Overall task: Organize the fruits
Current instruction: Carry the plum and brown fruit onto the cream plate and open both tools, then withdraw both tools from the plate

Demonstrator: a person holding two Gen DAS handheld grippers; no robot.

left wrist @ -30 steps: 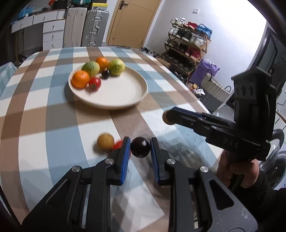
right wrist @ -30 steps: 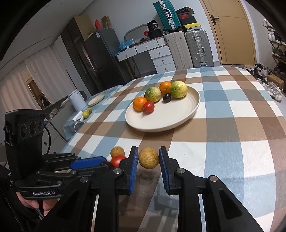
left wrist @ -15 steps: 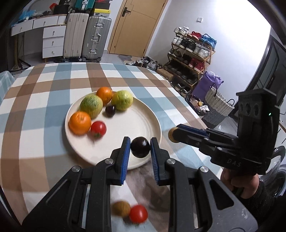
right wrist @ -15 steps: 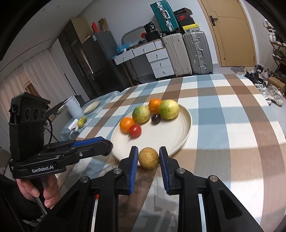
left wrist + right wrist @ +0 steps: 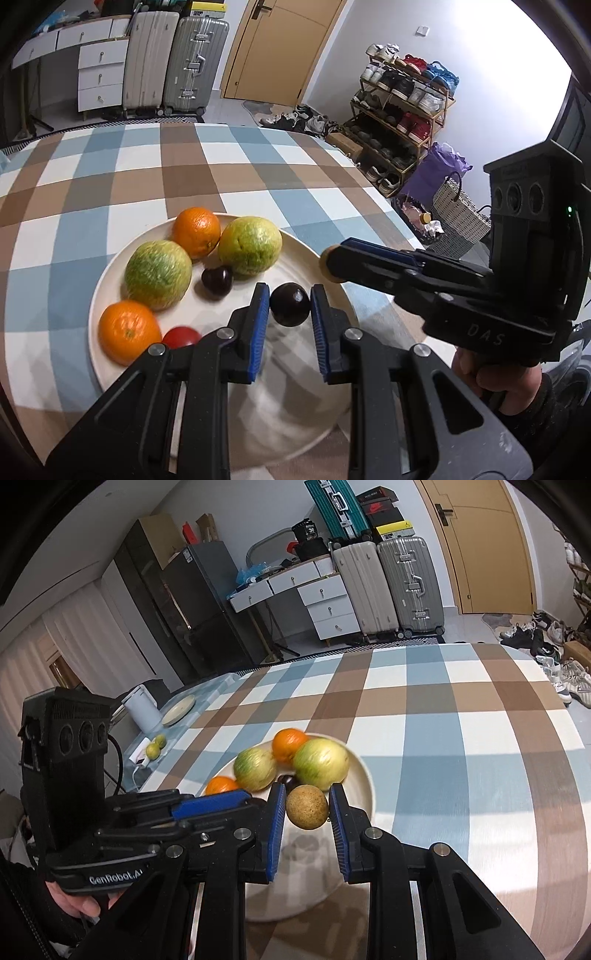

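A cream plate (image 5: 317, 410) (image 5: 364, 775) on the checked table holds two oranges (image 5: 197, 230) (image 5: 127, 331), two green-yellow fruits (image 5: 158, 274) (image 5: 250, 245), a dark plum (image 5: 217, 280) and a red tomato (image 5: 181, 336). Over the plate, my left gripper (image 5: 290, 308) is shut on another dark plum (image 5: 290, 304). My right gripper (image 5: 307, 808) is shut on a tan round fruit (image 5: 307, 806), also above the plate's near side. The right gripper (image 5: 334, 264) reaches in from the right in the left wrist view; the left gripper (image 5: 236, 799) shows at left in the right wrist view.
The checked tablecloth (image 5: 155, 173) stretches beyond the plate. A side table at left carries a white kettle (image 5: 142, 707), a small plate (image 5: 179, 710) and two small green fruits (image 5: 155, 747). Suitcases (image 5: 384, 587), drawers and a shoe rack (image 5: 402, 107) stand past the table's edges.
Both grippers have carried their fruits forward from the near table to above the plate. The loose tan fruit and tomato on the cloth have dropped out of view behind.
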